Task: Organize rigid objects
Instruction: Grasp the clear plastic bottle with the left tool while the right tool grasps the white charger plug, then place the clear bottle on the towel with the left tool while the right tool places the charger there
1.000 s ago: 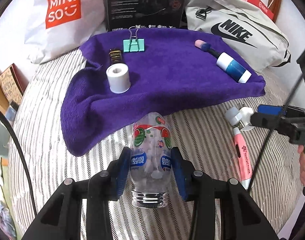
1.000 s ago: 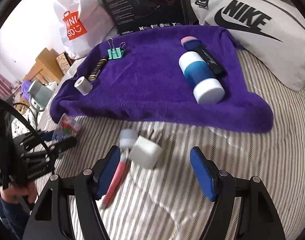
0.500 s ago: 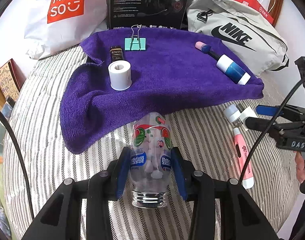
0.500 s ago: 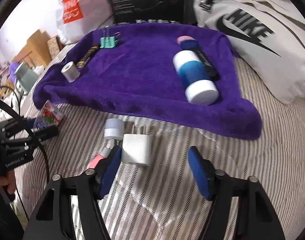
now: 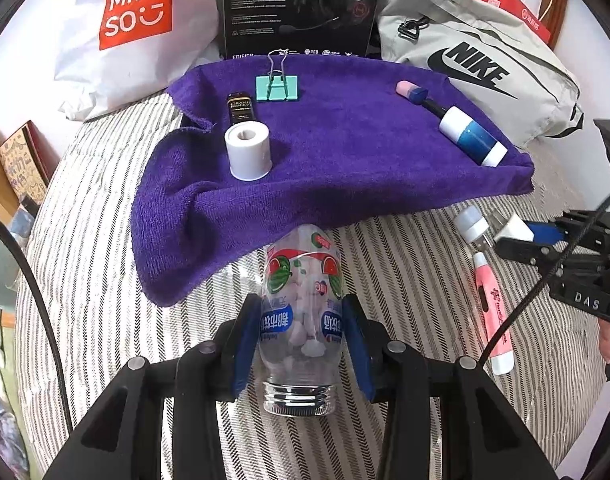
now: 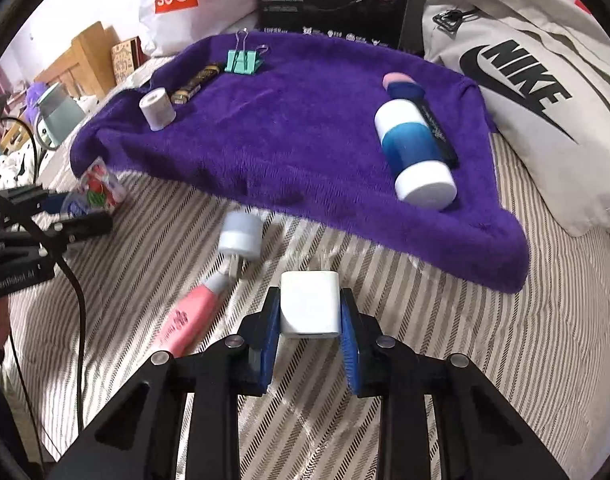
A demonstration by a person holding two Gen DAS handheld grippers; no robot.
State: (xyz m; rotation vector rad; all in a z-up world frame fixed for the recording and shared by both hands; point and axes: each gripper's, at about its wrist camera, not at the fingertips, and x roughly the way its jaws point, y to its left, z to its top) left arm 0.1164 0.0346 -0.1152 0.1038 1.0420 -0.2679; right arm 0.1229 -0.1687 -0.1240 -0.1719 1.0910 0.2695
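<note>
On the purple towel (image 5: 345, 168) lie 5 things: 1 white tape roll (image 5: 247, 153) standing on end, 1 black-and-gold tube (image 5: 240, 107) just behind it, 1 teal binder clip (image 5: 277, 87), 1 blue-and-white bottle (image 6: 415, 157) on its side, and 1 dark pen with a pink end (image 6: 399, 82) touching that bottle. On the striped bedding (image 5: 405, 280) in front of the towel are 1 pink pen (image 5: 492, 312) and 1 small pale cap (image 6: 241, 236) near its tip. Behind the towel stand 1 white shopping bag (image 5: 117, 28), 1 black box (image 5: 301, 4) and 1 grey sports bag (image 5: 477, 68).

Half a second ago the right gripper (image 6: 307, 322) had its fingers spread wide with the white charger (image 6: 310, 308) loose beside its left finger; now the fingers have closed in and pinch the charger from both sides, its front end pointing at the towel edge. The pink pen and cap sit about where they were.

The left gripper (image 5: 303, 332) is unchanged: its 2 blue pads (image 5: 247, 332) press against the sides of 1 clear plastic bottle (image 5: 303, 304) with a watermelon label, neck toward the camera, base reaching the towel's front fold. White pieces show inside the bottle.
</note>
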